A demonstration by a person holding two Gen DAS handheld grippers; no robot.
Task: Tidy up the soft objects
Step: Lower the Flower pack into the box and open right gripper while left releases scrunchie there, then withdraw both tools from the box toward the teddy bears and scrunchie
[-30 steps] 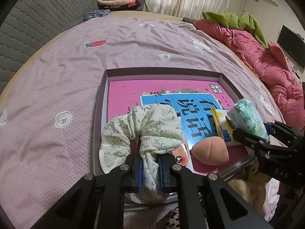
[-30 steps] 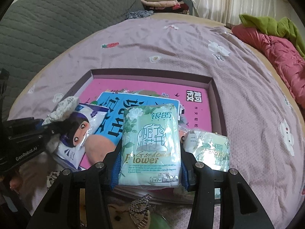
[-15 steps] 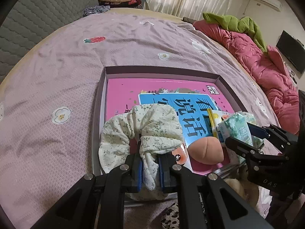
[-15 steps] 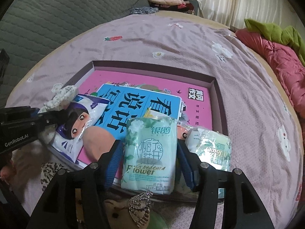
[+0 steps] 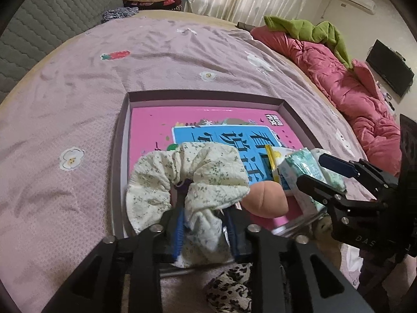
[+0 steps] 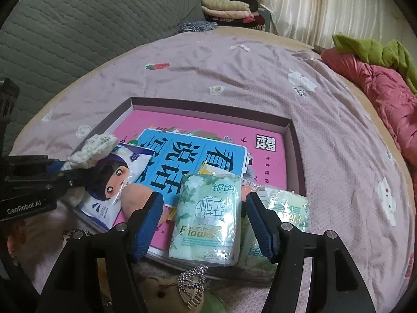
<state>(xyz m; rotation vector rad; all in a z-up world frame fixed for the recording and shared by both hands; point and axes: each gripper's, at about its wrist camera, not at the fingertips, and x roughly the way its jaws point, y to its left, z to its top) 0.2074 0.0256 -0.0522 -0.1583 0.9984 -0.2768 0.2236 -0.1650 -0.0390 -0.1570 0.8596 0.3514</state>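
My left gripper [image 5: 204, 225] has its jaws parted, the floral scrunchie [image 5: 187, 180] lying loose between them at the near-left corner of the box [image 5: 206, 96]; I should back out straight and low so the pads do not snag the fabric; the peach-coloured plush [image 5: 263, 200] sits just beside it, on the books; my right gripper [image 6: 206, 220] is spread wide around the green tissue pack [image 6: 206, 214], which rests on the box's near edge beside a second pack [image 6: 286, 208]; I judge it needs a nudge inward before I withdraw.

tissue pack [image 6: 206, 214] and scrunchie [image 5: 187, 180] in tray [image 6: 294, 154].
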